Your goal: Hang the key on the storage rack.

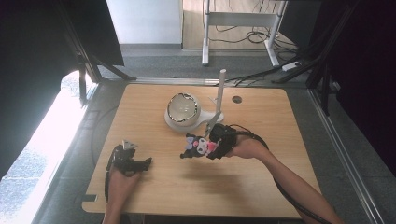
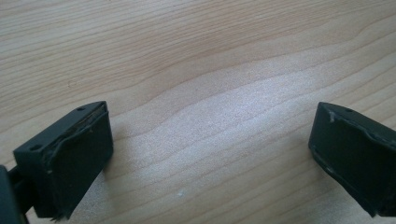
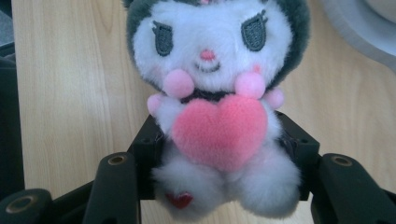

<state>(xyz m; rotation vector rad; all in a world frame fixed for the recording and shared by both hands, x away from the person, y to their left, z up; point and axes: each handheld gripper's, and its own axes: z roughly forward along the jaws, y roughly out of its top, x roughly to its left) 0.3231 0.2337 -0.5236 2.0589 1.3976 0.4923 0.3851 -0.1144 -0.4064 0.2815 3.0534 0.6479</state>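
Jaws of the right gripper (image 3: 219,154) are closed on the lower body of a plush toy (image 3: 217,93), one black pad on each flank just behind the pink felt heart on its chest. Jaws of the left gripper (image 2: 210,154) stand wide apart with nothing between them, facing bare wood. In the high view the right gripper (image 1: 212,147) holds the plush toy (image 1: 198,145) near the middle of the wooden table (image 1: 261,186), apparently slightly above the surface, since a shadow lies on the wood below it; contact with the table cannot be confirmed. The toy sits just in front of a round mirror-like dome on a white base (image 1: 183,112), beside which a grey upright post (image 1: 220,93) rises. The left gripper (image 1: 140,164) rests low at the near left of the table, well apart from the toy. Handling assessment: the toy appears light, soft and compressible, with a fluffy pile that yields under the pads; it is not fragile, and slippage is unlikely while the torso is squeezed. The torso is the recommended hold, since it is the firmest part visible. Avoid the pompoms, arms and ears, which are likely to bend or pull free.
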